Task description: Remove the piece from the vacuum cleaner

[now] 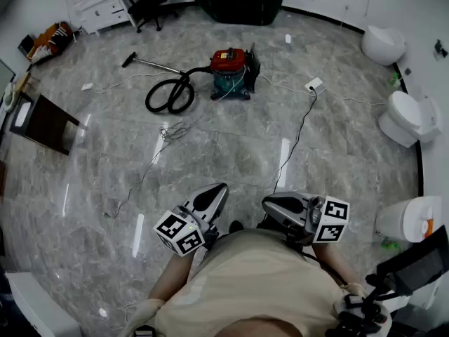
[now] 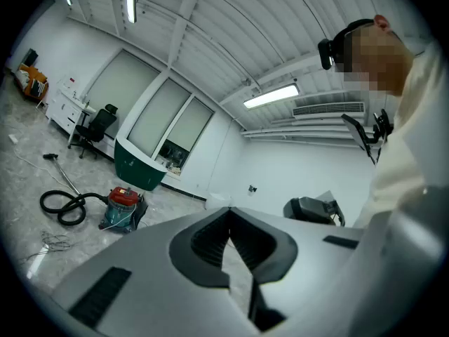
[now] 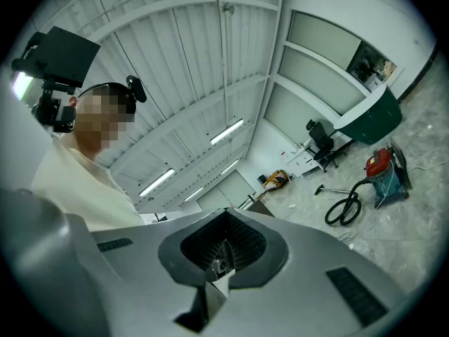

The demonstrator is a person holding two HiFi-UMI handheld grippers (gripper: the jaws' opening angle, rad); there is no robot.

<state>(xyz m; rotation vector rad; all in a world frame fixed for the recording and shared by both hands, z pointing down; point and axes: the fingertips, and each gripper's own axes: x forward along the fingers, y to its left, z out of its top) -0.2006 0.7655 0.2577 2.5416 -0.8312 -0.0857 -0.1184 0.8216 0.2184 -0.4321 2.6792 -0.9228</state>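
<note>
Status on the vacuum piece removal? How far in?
Done: nothing visible. The vacuum cleaner sits far across the floor with its hose and wand apparently attached. In hand: nothing; left tongs and right tongs are shut, empty, close to the person's body. Left: walk over, grip the piece, pull it off.

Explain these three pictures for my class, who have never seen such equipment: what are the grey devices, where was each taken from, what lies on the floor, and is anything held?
No robot: a person holds a two-jaw gripper in each hand. The head view looks down from a camera on the person's head, showing the left gripper and right gripper near the body. The other two pictures come from cameras riding on each gripper, looking along its jaws. Both pairs of jaws are shut and hold nothing. On the floor, ahead of the grippers, stands a red-topped vacuum cleaner with its coiled black hose.
</note>
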